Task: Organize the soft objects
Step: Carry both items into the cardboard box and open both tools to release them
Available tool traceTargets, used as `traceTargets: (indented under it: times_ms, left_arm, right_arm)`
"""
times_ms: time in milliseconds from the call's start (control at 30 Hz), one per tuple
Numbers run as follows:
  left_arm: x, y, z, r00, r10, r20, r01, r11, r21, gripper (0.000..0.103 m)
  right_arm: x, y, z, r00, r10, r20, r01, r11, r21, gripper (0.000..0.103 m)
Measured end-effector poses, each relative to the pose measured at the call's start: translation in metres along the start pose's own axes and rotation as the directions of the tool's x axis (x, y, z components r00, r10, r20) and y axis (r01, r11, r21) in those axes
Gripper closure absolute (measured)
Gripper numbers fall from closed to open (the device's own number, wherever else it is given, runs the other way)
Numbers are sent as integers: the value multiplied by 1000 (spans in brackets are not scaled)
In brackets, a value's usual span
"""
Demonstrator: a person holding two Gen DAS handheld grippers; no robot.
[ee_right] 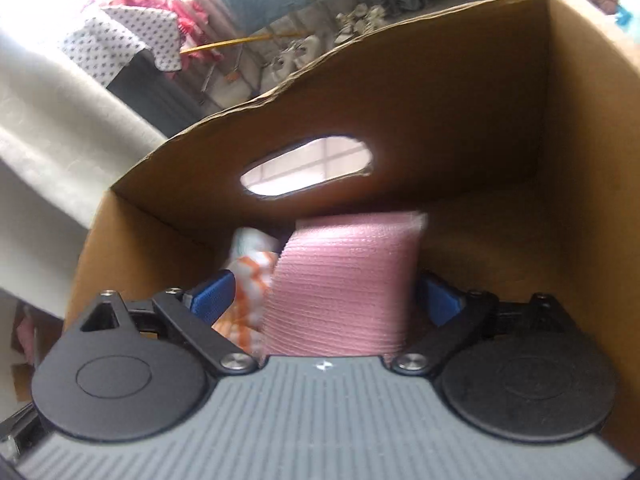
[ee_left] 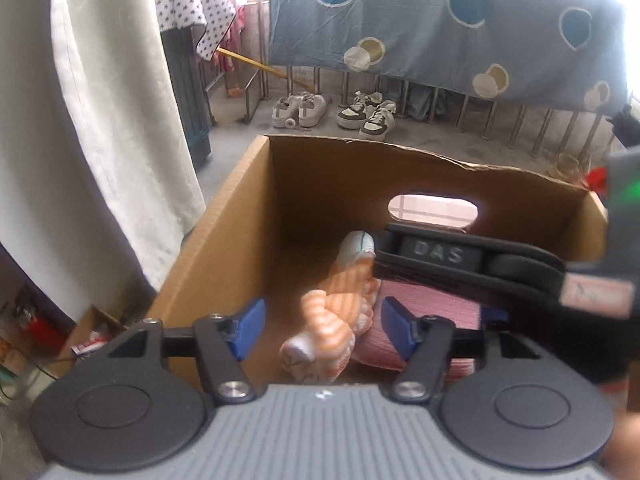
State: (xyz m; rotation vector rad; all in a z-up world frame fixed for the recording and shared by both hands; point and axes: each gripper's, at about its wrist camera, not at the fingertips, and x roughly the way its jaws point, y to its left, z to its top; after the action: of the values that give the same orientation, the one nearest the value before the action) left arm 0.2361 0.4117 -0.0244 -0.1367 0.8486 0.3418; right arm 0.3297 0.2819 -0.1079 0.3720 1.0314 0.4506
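Note:
An open cardboard box (ee_left: 236, 216) (ee_right: 580, 128) with an oval handle hole lies below both grippers. Inside it an orange-and-white striped plush toy (ee_left: 340, 312) (ee_right: 250, 276) rests beside a pink ribbed soft pad (ee_left: 432, 308) (ee_right: 344, 280). My left gripper (ee_left: 322, 330) is open over the box, its blue pads standing either side of the plush toy without pressing on it. My right gripper (ee_right: 325, 296) is open wide, and the pink pad stands loose between its blue pads, blurred. In the left wrist view the right gripper's black body crosses in from the right above the pink pad.
A pale curtain (ee_left: 100, 120) hangs left of the box. Beyond the box are two pairs of sneakers (ee_left: 332, 110) on a concrete floor, a metal railing (ee_left: 520, 120) draped with a blue circle-patterned sheet (ee_left: 440, 20), and a polka-dot cloth (ee_left: 188, 4).

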Motion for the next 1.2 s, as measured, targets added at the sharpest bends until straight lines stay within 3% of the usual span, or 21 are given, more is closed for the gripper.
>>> traceTargets:
  times_ms: [33,100,167,233,300,367,400,467,533,600,700,867,1033,1100,1133,1167,1200]
  left_arm:
    - [-4,1,-2,1000,1,8,-1,1000,12,36]
    - [-6,-1,-2,1000,16,18,-17,998,61,58]
    - [-4,-2,-4,999,39,1,-38,991,128,65]
    - [2,-2,-3,999,21,-34,-14,983,184,64]
    - [3,-1,-7,1000,-19,-15,21,983,184,62]
    - [10,-3,-8,999,-37,-17,40,982,183,64]
    - [15,-5,-8,999,-34,-35,40,980,194,64]
    - [24,-10,-8,997,-11,-82,29,975,222,72]
    - [27,-13,-9,997,40,-65,-24,971,239,77]
    - [29,-10,-8,997,54,-51,-44,982,183,80]
    - [27,-8,-6,995,100,-26,-97,988,120,81]
    - [30,-22,-17,984,177,38,-181,964,197,80]
    - [21,-23,-19,987,147,63,-158,957,244,71]
    - [5,-20,-21,988,119,103,-141,958,250,55]
    - [-1,-21,-23,989,96,114,-125,951,283,56]
    - [-4,-23,-23,989,97,108,-128,936,328,68]
    - [-3,-25,-24,989,123,87,-147,920,363,89]
  right_arm:
    - [0,0,-1,1000,7,-11,-7,1000,-3,4]
    - [-1,2,-4,1000,17,-11,-17,1000,-6,4]
    - [-2,1,-2,1000,26,-4,-26,999,22,5]
    - [-8,-4,-6,1000,23,11,-24,998,56,17]
    - [-7,-6,-2,1000,7,24,-8,998,63,39]
    - [-10,-11,-4,999,-6,36,3,997,80,51]
    - [-10,-13,-5,999,-2,38,-1,996,90,53]
    - [-12,-9,-2,999,-3,35,0,998,65,53]
    - [-9,-8,-3,999,4,35,-6,998,64,54]
    - [-10,-10,-4,999,33,29,-35,996,88,54]
    - [-8,-9,-3,997,71,12,-71,995,73,54]
    - [-6,-6,-5,996,81,23,-83,993,79,52]
    - [-6,-4,-8,995,90,34,-93,993,79,49]
    - [-4,-6,-7,995,100,31,-102,990,96,49]
    - [-4,-7,-6,994,104,32,-106,988,108,49]
    - [-4,-8,-7,994,107,33,-110,987,118,49]
    - [-4,-9,-8,993,111,35,-114,986,125,50]
